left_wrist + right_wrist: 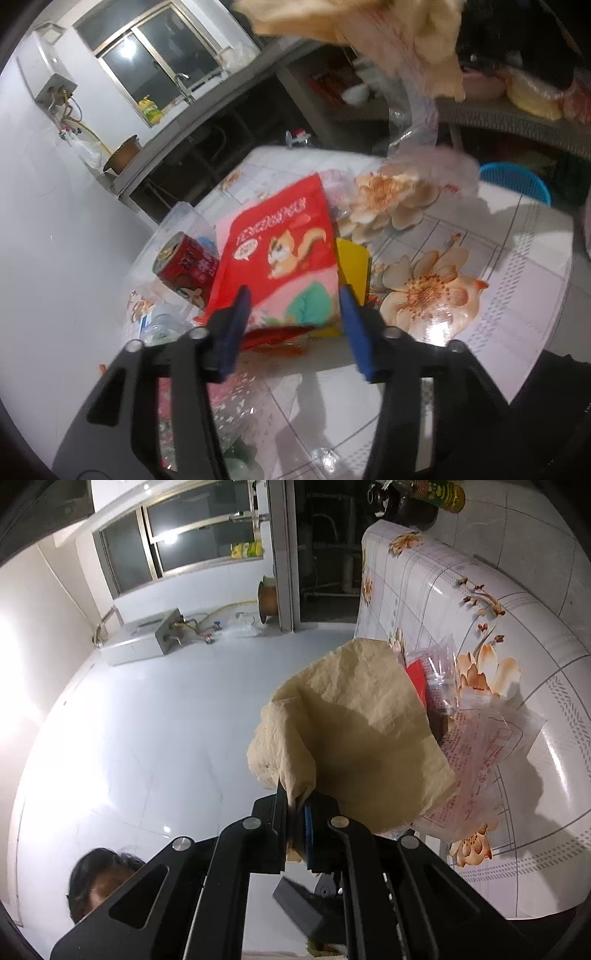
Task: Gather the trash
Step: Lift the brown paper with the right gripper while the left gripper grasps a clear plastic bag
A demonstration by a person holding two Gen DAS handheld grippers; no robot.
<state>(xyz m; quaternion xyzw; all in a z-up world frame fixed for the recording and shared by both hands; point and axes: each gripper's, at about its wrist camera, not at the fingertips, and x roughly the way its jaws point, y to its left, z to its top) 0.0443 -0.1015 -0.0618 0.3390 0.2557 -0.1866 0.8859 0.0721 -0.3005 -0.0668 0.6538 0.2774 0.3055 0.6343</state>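
right claw: right gripper (295, 823) clamped tight on a crumpled beige paper bag (354, 731), a pinch of its edge squeezed between the blue pads (309, 830).
beige bag: fans out ahead of the right fingers, held up off the flower-print tablecloth (517, 775); in the left wrist view it hangs at the top of frame (388, 29), well above the left claw.
clear wrapper: a clear plastic wrapper with red print (480, 753) shows just past the bag's far edge, over the cloth; whether it rests on the cloth, cannot tell.
left claw: left gripper (295, 299) spread wide, blue fingers (354, 332) either side of the near end of a flat red snack pouch with a squirrel picture (280, 251); contact with the pouch cannot be told.
red pouch: lies flat on the cloth, reaching ahead between the left fingers.
yellow card: a flat yellow piece (354, 266) just under the pouch's right edge, by the right finger.
red can: a red drink can (186, 269) tilted, just left of the pouch, beyond the left finger.
basket: a blue plastic basket (517, 181) far ahead to the right, past the table edge.
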